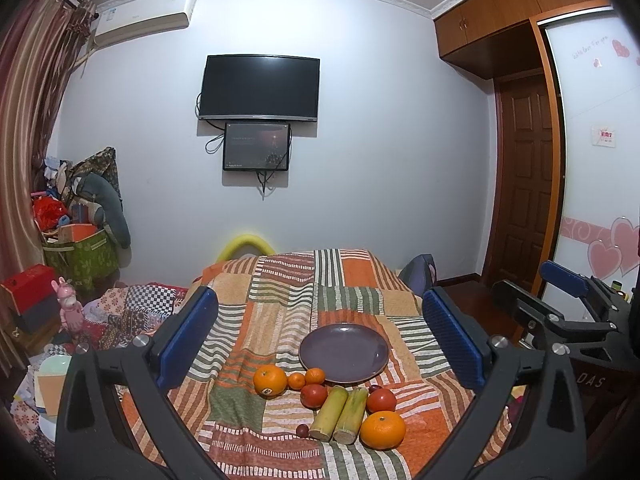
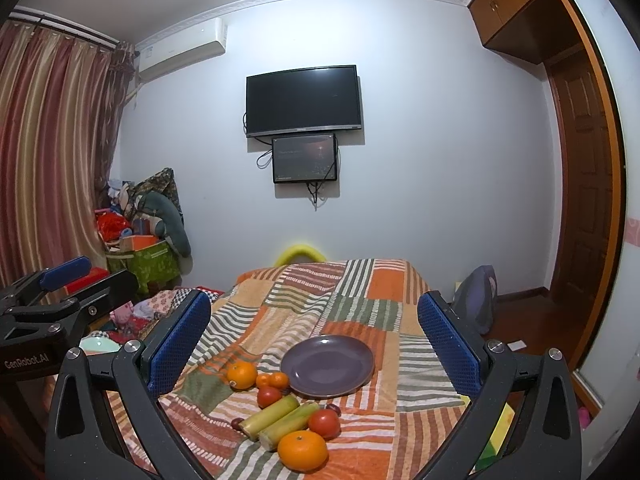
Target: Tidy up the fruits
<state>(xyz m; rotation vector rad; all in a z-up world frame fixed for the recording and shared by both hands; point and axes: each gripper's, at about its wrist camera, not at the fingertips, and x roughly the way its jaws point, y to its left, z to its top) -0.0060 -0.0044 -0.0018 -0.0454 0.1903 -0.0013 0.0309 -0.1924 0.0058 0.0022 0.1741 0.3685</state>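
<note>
Both tongs, left [image 1: 320, 336] and right [image 2: 314, 340], hover spread above fruit.

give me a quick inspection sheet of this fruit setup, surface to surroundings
surface: patchwork striped cloth covers the table, slightly rumpled.
job's things: purple plate with nothing on it; beside it large orange, two small tangerines, two tomatoes, two sugarcane pieces side by side, front orange, small dark fruit.
clutter: green storage box piled with items, pink toy.
grippers: left gripper open, above the cloth; right gripper open; neither holds anything.
cables: loose wires below the wall TV and small screen.
surroundings: curtains, air conditioner, wardrobe, door.
</note>
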